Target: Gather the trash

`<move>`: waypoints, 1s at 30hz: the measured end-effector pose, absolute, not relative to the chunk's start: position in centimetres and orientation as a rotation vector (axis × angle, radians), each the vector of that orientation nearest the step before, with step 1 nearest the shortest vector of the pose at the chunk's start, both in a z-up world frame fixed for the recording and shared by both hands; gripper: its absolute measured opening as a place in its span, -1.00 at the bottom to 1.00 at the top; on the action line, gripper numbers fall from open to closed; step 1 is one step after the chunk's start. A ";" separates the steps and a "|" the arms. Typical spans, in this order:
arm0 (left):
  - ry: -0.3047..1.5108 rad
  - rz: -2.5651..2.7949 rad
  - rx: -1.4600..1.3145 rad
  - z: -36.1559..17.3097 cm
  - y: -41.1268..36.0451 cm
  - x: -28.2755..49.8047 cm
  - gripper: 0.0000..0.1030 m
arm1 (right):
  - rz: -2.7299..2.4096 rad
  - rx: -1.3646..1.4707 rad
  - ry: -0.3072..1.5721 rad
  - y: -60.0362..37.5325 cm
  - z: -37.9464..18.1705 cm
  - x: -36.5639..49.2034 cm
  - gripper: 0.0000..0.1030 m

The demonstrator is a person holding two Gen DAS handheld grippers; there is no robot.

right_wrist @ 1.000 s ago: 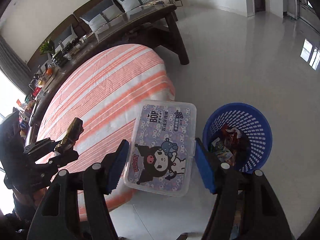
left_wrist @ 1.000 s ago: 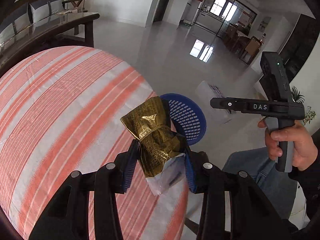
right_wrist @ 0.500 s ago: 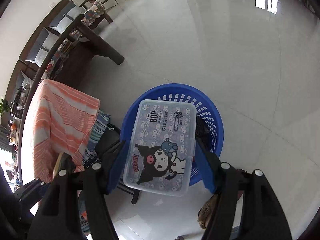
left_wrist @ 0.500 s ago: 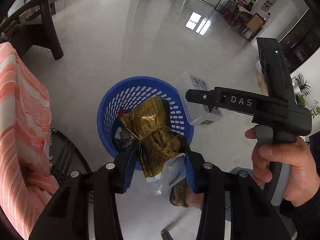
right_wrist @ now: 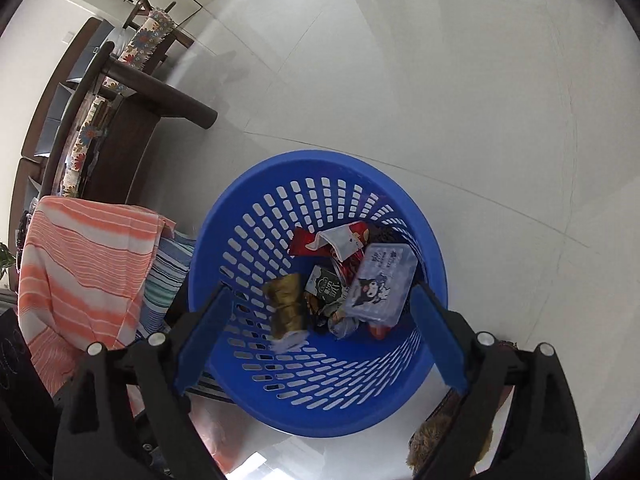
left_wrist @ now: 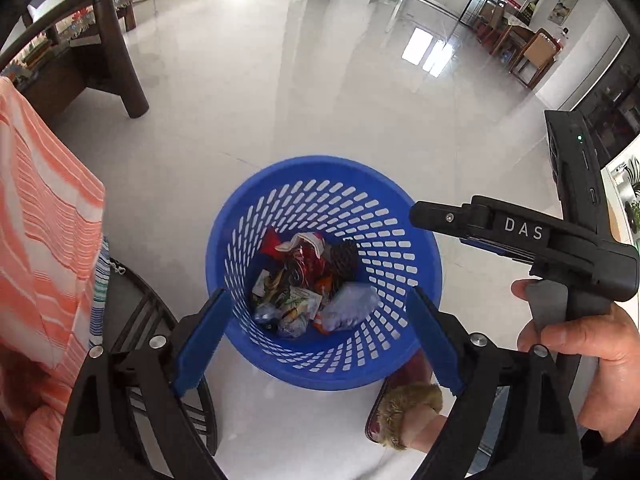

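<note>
Both grippers, left (left_wrist: 316, 344) and right (right_wrist: 320, 340), hang with jaws released above the blue basket (right_wrist: 434, 248), where the light, crinkly gold wrapper (right_wrist: 285, 306) and stiff plastic box (right_wrist: 380, 284) lie.

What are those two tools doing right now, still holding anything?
Left tool: open, holding nothing, above the blue basket.
Right tool: open, holding nothing; the gold wrapper and cartoon box are in the basket.
</note>
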State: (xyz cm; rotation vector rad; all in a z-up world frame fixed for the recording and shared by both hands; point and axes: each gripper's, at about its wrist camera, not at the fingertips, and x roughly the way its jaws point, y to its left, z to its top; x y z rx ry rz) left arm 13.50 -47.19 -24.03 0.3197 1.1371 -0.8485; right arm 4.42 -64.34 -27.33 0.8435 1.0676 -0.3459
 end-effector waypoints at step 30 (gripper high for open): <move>0.862 -0.761 0.379 -9.2 -36.6 -0.1 0.90 | -0.492 0.279 0.874 -47.5 -7.2 -14.6 0.91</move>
